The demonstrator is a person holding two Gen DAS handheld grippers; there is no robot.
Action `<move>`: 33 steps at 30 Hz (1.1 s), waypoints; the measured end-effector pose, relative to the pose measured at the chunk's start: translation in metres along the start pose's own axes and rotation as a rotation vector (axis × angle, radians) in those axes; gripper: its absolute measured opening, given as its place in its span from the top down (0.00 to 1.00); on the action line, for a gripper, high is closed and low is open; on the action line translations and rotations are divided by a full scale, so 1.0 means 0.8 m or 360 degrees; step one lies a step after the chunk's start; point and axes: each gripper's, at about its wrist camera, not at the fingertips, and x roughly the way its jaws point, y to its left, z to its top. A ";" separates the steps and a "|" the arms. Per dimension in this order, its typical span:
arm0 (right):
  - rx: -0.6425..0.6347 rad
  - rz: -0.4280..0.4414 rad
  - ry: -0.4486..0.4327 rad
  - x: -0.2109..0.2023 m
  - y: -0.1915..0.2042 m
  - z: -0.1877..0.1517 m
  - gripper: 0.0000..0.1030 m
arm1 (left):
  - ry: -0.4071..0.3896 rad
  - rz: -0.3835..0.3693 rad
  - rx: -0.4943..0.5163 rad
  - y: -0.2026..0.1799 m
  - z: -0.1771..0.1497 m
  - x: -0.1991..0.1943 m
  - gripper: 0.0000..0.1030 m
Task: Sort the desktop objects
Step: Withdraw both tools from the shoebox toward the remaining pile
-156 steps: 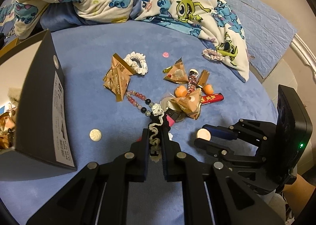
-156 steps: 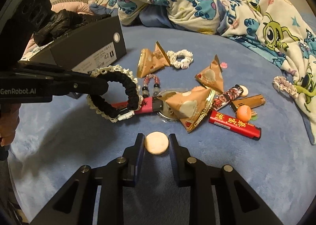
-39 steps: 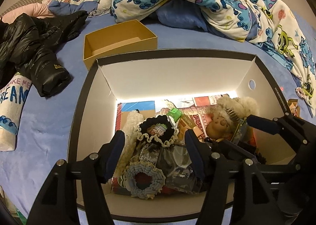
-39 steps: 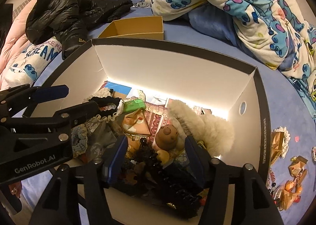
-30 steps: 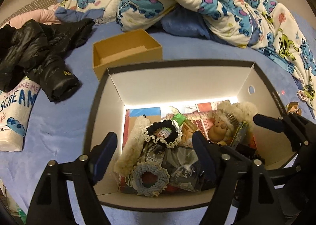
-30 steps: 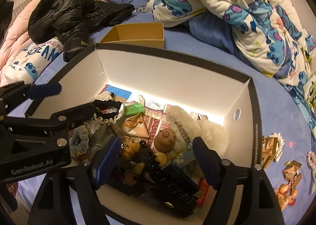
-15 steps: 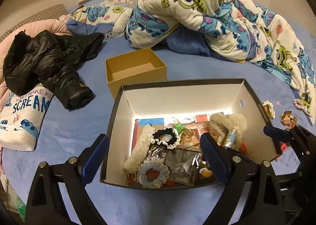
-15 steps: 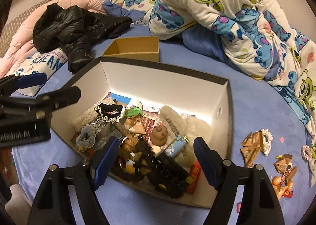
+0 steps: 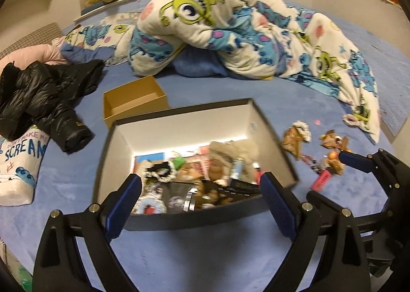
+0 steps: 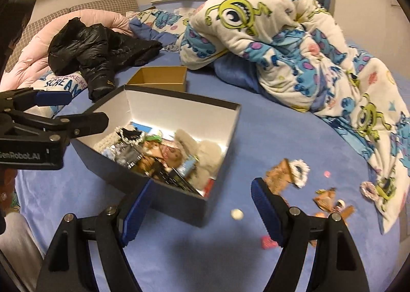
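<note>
Here, the left gripper [image 9: 200, 197] hangs above the near wall of the dark storage box [image 9: 179, 221], its blue-padded fingers [image 9: 123, 204] spread to full width with nothing between them. The right gripper [image 10: 197, 212] is likewise spread wide and holds nothing; it sits over the blue bed cover [image 10: 179, 253], just past the box's near corner.

The storage box [image 10: 232, 133] stands open, white inside, and is crowded to its floor. Contents that can be made out: a black scrunchie with a cream lace edge [image 9: 160, 171] toward the left, a pale blue crocheted scrunchie [image 9: 148, 206] against the near wall, a small green item [image 9: 178, 162], a fluffy cream toy [image 10: 205, 151] at the right end, and dark packets along the near side; motion blur hides the rest.

Behind the storage box stands a smaller tan cardboard box [image 9: 133, 102], open, with no contents visible.

Unsorted objects lie on the cover to the right of the storage box, apart from it: brown snack packets [image 10: 279, 174] touching a white scrunchie [image 10: 299, 167], a second cluster of packets [image 10: 330, 199], a small pale disc [image 10: 237, 213], a pink scrunchie [image 10: 369, 190] at the edge of the monster-print blanket [image 10: 294, 43], and a red lighter [image 9: 321, 180]. A black jacket [image 10: 87, 46] lies to the far left
</note>
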 end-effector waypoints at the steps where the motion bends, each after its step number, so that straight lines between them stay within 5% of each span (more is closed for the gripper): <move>1: 0.0001 -0.0020 0.0002 -0.006 -0.005 -0.006 0.23 | -0.0002 -0.0013 0.0001 -0.008 -0.001 -0.003 0.08; 33: 0.0219 -0.0286 0.0047 -0.086 -0.146 -0.116 0.23 | 0.0073 -0.0241 0.0223 -0.186 -0.039 -0.012 0.08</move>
